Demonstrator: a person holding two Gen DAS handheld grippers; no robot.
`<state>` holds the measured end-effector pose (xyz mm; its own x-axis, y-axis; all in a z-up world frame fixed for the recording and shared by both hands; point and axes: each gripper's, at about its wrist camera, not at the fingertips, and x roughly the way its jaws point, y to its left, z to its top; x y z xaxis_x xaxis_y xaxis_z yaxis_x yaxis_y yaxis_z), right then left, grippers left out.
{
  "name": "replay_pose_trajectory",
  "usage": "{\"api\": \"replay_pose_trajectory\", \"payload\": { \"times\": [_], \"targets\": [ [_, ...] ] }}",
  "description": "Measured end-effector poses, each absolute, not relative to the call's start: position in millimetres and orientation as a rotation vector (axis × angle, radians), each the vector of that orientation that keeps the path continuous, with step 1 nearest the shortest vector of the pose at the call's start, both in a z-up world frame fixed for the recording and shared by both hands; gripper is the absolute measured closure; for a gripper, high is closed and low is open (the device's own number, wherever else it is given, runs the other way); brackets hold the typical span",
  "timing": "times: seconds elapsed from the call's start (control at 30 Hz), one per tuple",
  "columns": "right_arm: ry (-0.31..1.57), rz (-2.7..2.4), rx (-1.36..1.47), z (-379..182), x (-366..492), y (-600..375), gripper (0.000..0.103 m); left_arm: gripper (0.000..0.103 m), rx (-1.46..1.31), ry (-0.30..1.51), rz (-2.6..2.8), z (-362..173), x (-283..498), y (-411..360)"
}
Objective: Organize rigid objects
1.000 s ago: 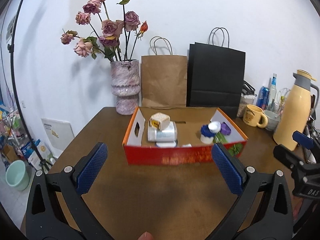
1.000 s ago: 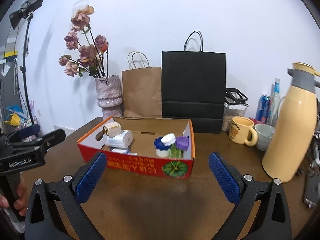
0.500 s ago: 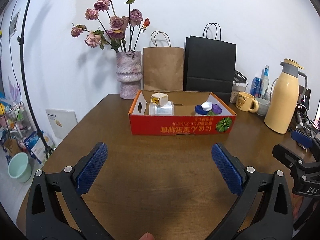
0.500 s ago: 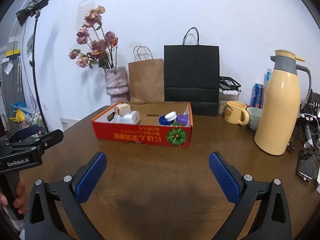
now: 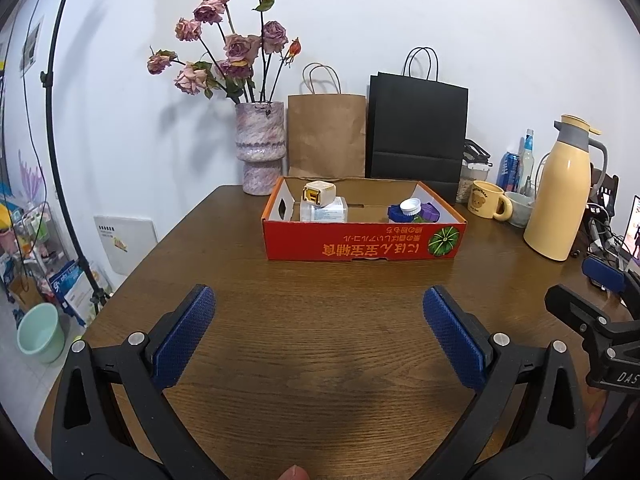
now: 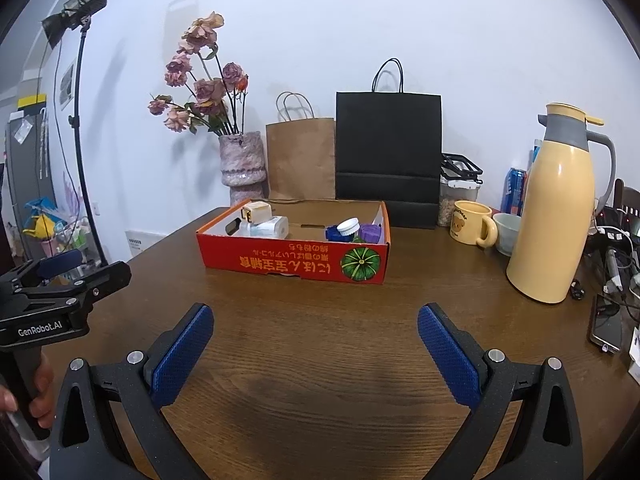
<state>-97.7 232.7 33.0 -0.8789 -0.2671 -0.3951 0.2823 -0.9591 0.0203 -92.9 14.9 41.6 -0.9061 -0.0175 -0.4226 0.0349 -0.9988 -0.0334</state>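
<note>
A brown wooden table (image 5: 320,320) fills the scene, seen from two hand-held grippers that hover above its near edge. Ahead of both grippers, well apart from them, sits a shallow red cardboard box (image 5: 362,242) with a pumpkin printed on its front.

Beyond the box stand a black paper bag (image 5: 416,128), a brown paper bag (image 5: 326,136) and a pink vase (image 5: 260,146) of dried roses. Ahead and to the right of the right gripper stands a tall yellow thermos jug (image 6: 560,208), with a yellow mug (image 6: 472,222) just beside it.

Inside the box, toward its left end, a small cream cube (image 5: 319,193) rests on a clear plastic container (image 5: 323,211). Toward its right end sit a blue lid (image 5: 398,213), a white cap (image 5: 410,205) and a purple lid (image 5: 430,212), close together.

The left gripper (image 5: 320,336) is released, its blue pads spread wide with nothing between them. The right gripper (image 6: 316,340) is likewise spread and empty.

Risks, as a judgement: the cube looks perched, so a nudge to the container below could topple it. The box seems light; a reach over its front wall could catch the rim and drag it. A wide right sweep could knock the jug or mug.
</note>
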Motion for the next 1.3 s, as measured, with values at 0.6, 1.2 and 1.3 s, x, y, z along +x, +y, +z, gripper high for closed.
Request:
{"api": "replay_pose_trajectory", "payload": {
  "times": [0.6,1.2,1.3],
  "targets": [
    [0.053,-2.797,0.580,33.0,-96.2,231.7,0.000,0.000,0.679,0.064,-3.042,41.7,-91.4,15.3],
    [0.054,-2.797,0.583,32.2,-96.6,230.9,0.000,0.000,0.688,0.073,-3.039,37.6,-92.9,14.9],
    [0.055,-2.797,0.584,31.7,-96.9,230.3,0.000,0.000,0.689,0.072,-3.039,36.9,-93.1,14.7]
  ]
}}
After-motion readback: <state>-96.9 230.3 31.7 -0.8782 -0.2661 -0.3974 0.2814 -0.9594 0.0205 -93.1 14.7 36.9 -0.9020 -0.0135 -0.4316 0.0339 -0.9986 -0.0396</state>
